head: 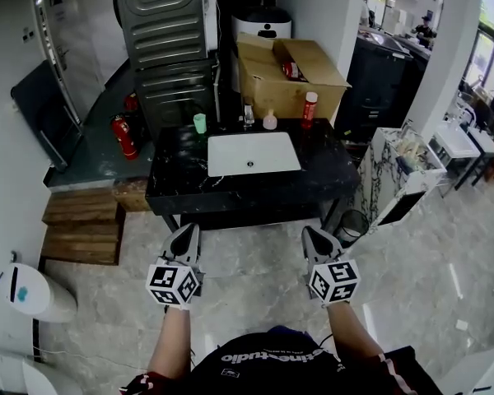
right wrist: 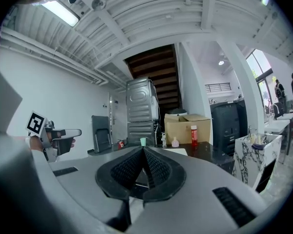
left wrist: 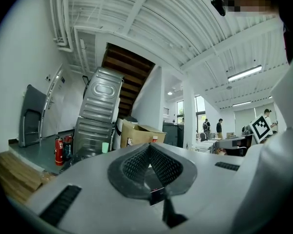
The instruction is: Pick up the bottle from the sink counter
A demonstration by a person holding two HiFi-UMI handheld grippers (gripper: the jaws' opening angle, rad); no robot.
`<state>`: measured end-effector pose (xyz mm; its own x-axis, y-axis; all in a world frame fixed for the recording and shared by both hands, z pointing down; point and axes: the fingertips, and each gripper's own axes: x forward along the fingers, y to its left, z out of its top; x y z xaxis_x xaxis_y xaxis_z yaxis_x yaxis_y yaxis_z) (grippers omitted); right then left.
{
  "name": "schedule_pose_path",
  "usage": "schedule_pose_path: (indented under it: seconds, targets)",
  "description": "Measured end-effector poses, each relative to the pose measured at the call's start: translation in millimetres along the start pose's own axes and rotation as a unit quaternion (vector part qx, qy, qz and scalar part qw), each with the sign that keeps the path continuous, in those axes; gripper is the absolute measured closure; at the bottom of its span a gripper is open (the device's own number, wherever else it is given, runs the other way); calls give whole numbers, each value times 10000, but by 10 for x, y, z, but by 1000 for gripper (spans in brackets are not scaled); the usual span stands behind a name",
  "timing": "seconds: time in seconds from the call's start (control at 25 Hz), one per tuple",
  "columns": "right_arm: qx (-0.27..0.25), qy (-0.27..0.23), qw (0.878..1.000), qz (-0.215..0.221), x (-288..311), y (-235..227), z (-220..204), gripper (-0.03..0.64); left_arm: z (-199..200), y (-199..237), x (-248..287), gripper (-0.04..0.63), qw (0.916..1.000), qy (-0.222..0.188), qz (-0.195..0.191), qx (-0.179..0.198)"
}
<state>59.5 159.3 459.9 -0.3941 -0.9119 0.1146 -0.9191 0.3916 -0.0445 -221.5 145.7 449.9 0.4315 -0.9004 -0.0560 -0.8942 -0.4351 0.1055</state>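
A red bottle [head: 309,109] with a white cap stands at the back right of the black sink counter [head: 173,179], in front of a cardboard box [head: 288,76]. It also shows in the right gripper view, red bottle [right wrist: 194,135]. A small pink bottle [head: 269,121] and a green cup [head: 199,123] stand along the same back edge, behind the white sink [head: 253,153]. My left gripper [head: 185,232] and right gripper [head: 314,235] are both held low in front of the counter, well short of it, shut and holding nothing. The jaws meet at their tips in both gripper views.
Red fire extinguishers [head: 124,137] and wooden steps [head: 82,225] lie left of the counter. A marble-patterned cabinet [head: 399,175] and a dark bin [head: 351,225] stand at its right. A metal appliance [head: 165,39] rises behind. Tiled floor separates me from the counter.
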Motion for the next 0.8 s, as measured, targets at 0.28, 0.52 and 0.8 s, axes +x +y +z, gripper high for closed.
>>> schedule_pose_path:
  seconds: [0.28, 0.52, 0.8]
  targets:
    - [32, 145, 9999, 0, 312, -181, -133, 580, -226, 93, 408, 583, 9997, 114, -190, -42]
    - [176, 113, 9997, 137, 1087, -647, -173, 580, -319, 271, 1212, 583, 9998, 169, -138, 21]
    - [173, 10, 9993, 318, 2186, -1502, 106, 580, -240, 416, 2553, 581, 9996, 132, -163, 164]
